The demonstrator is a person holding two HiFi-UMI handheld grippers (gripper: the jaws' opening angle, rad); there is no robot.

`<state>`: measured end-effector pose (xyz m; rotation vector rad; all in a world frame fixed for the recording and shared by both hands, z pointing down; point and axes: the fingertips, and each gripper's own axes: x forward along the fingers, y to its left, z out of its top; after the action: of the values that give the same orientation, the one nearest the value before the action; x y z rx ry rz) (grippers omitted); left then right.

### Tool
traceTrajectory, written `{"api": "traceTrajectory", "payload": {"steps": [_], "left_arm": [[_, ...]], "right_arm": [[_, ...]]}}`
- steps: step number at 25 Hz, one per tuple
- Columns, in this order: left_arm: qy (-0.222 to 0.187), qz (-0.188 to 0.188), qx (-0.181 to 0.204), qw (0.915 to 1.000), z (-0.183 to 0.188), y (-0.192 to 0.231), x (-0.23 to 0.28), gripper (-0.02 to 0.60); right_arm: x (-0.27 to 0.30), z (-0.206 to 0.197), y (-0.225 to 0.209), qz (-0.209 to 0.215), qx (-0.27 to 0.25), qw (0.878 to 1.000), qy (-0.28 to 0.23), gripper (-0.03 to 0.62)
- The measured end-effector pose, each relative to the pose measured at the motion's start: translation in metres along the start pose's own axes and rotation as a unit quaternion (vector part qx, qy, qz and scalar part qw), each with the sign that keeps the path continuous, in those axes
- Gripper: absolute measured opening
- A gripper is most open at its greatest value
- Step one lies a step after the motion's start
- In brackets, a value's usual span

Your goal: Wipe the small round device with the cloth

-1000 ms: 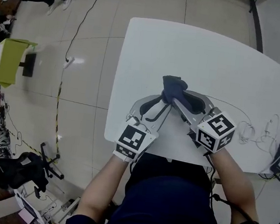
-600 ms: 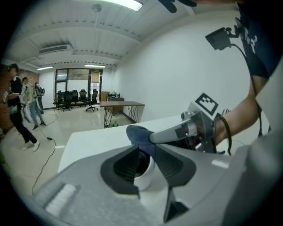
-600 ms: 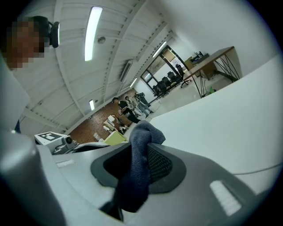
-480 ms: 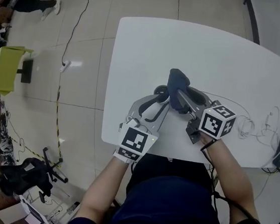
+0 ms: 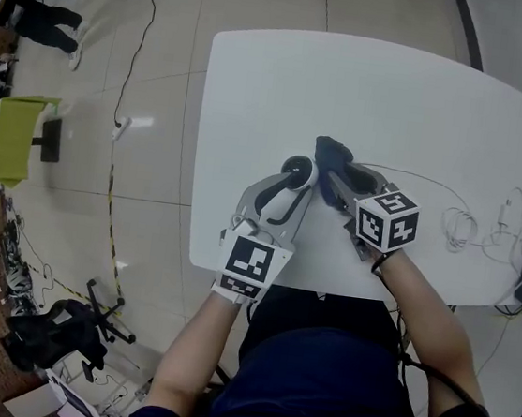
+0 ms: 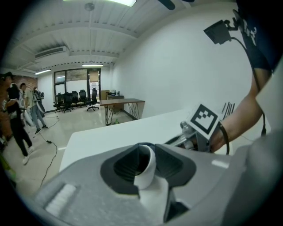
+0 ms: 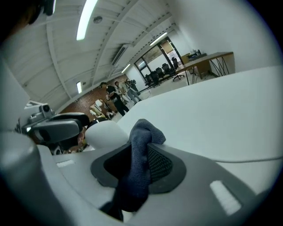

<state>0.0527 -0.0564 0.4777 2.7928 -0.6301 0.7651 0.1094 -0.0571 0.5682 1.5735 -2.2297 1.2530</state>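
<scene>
Jaws of the left gripper (image 5: 293,178), nearest the near edge of the table (image 5: 352,82), were clamped on the small round device (image 5: 298,171), a white puck with a dark centre held edge-on just above the table; the left gripper view showed its white rim wedged between the pads. Jaws of the right gripper (image 5: 337,174), also over the near part of the table, were clenched on the cloth (image 5: 328,153), a dark blue wad whose free end stood just beside the device; contact between the two could not be confirmed. In my judgement the device is rigid, light and smooth-shelled, liable to twist or slip under wiping pressure, so it is best gripped across the rim with its faces left exposed. The cloth looked soft and limp and is best held close to its working end. Farther out, loose white cables (image 5: 458,222) lay toward the table's right edge.
</scene>
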Motion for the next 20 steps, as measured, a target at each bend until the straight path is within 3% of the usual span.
{"api": "traceTrajectory", "payload": {"steps": [3,6,11,20], "left_arm": [[0.003,0.002,0.002,1.0,-0.001,0.0,0.001,0.112],[0.007,0.001,0.003,1.0,-0.002,-0.001,0.001,0.112],[0.001,0.005,-0.004,1.0,-0.001,-0.002,0.001,0.114],[0.006,0.003,-0.003,1.0,-0.002,0.001,-0.001,0.114]], "right_arm": [[0.004,-0.007,-0.001,-0.023,-0.056,0.998,0.027,0.114],[0.002,-0.006,-0.001,-0.02,-0.053,0.998,0.031,0.114],[-0.018,0.02,0.009,0.011,-0.013,1.0,-0.015,0.115],[-0.041,0.072,0.078,0.069,-0.109,0.99,-0.065,0.115]]}}
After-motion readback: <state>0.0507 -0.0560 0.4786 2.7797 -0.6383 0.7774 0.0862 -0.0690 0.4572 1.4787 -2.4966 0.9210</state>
